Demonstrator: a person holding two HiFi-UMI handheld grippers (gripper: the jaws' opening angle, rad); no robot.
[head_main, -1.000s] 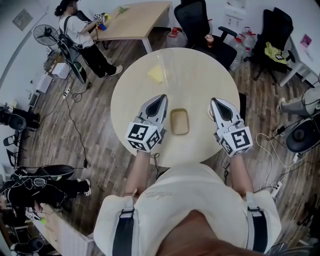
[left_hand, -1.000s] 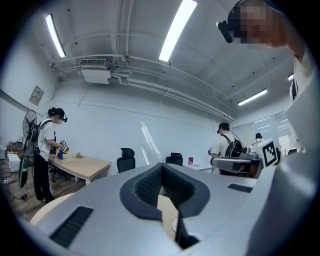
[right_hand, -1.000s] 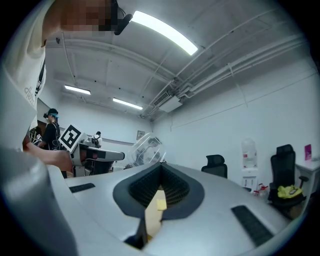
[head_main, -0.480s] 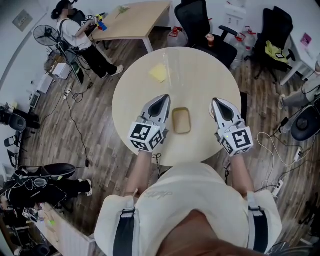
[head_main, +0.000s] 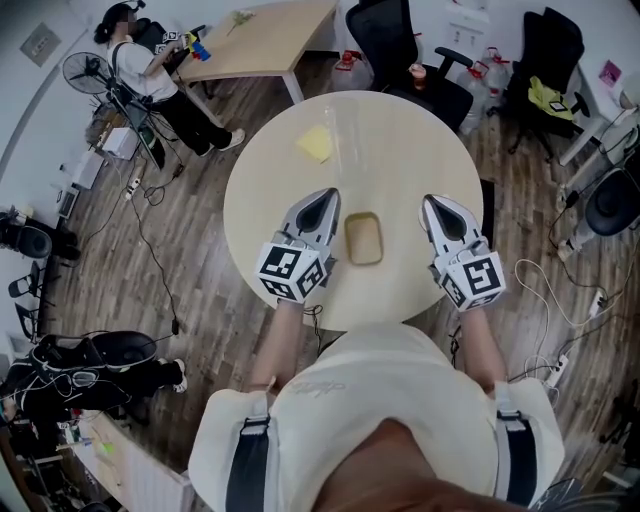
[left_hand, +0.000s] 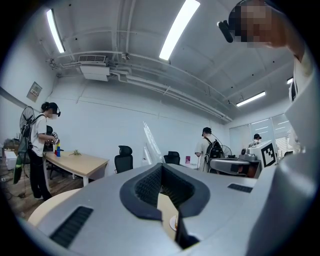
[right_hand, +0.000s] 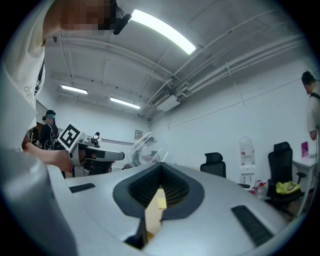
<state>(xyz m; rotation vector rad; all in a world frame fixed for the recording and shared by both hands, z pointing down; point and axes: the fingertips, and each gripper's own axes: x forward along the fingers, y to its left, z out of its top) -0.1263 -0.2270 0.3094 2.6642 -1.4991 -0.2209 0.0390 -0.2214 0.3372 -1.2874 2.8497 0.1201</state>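
In the head view a round pale wooden table (head_main: 400, 150) carries a shallow tan tray (head_main: 363, 239) between my two grippers. The left gripper (head_main: 323, 196) hovers just left of the tray, with its jaws shut and nothing in them. On the tray's right, the right gripper (head_main: 437, 204) is likewise shut and holds nothing. Farther back on the table lie a yellow square pad (head_main: 316, 143) and a clear plastic item (head_main: 347, 130). The left gripper view shows the left gripper (left_hand: 161, 165) with jaws together, and the right gripper view shows the right gripper (right_hand: 161, 165) the same, the yellow pad (right_hand: 161, 201) beyond them.
Black office chairs (head_main: 395, 40) stand behind the round table, and another chair (head_main: 550, 55) at the far right. A person (head_main: 140, 65) works at a long wooden table (head_main: 265, 35) at the back left. Cables, bags and a fan (head_main: 90, 70) lie about the wooden floor.
Both grippers have stayed where they were, still shut. Only people in the background have shifted a little.
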